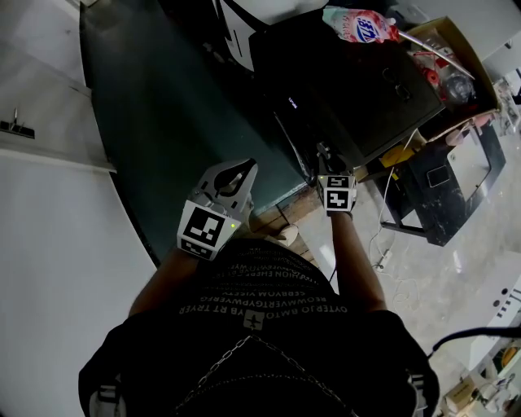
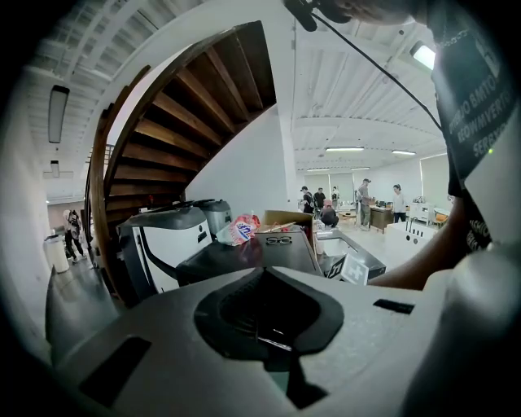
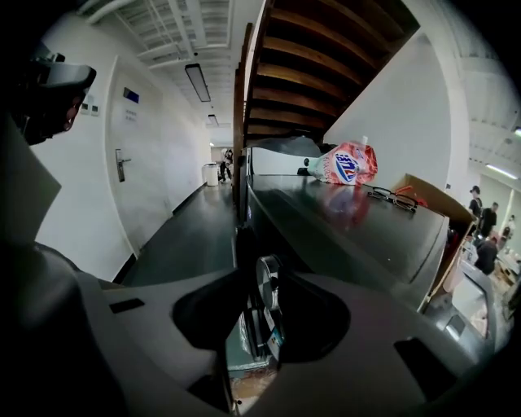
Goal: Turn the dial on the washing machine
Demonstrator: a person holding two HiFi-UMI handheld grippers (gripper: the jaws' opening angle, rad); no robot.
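The black washing machine (image 1: 358, 89) stands ahead of me. Its silvery round dial (image 3: 269, 281) sits on the front panel, seen edge-on. My right gripper (image 3: 259, 295) reaches down to that panel (image 1: 326, 155), and the dial lies between its jaws. The jaws stand apart, and I see no pad pressing on the dial. In the head view the gripper body hides the dial. My left gripper (image 1: 232, 175) hangs raised at the left, off the machine. Its jaws (image 2: 265, 271) are shut with nothing in them.
On the machine's top lie a pink detergent bag (image 1: 358, 24) and a pair of glasses (image 1: 395, 85). A cardboard box (image 1: 456, 73) of odds and ends stands to its right. A dark floor strip (image 1: 163, 106) runs along a white wall at the left, under a wooden staircase (image 3: 326, 57).
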